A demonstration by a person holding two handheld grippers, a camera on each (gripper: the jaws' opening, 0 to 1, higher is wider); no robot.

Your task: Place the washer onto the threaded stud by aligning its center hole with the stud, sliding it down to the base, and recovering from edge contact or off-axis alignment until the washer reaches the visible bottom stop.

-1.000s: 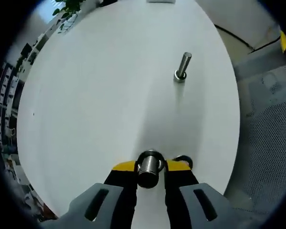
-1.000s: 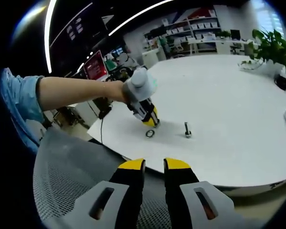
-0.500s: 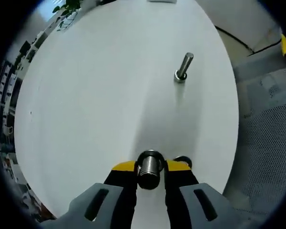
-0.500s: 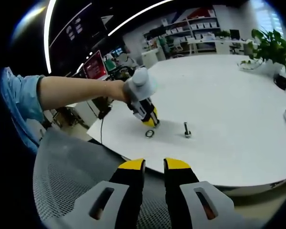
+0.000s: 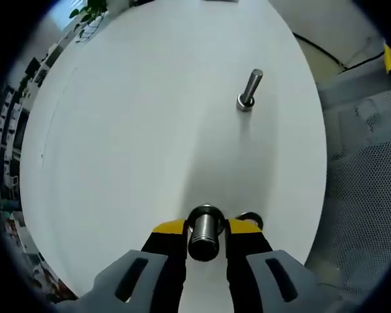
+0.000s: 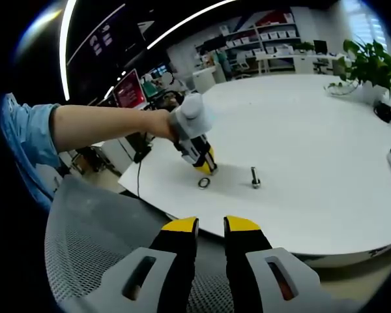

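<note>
Shiny metal stud [image 5: 249,89] on smooth matt white table [image 5: 130,143].

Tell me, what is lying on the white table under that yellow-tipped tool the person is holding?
In the right gripper view, a dark washer lies flat on the white table, just below the left gripper. The stud stands apart. What the fingers clamp is unclear.

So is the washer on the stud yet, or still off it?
Off. The washer lies flat on the white table beside the left gripper; the stud stands upright, apart and bare.
</note>
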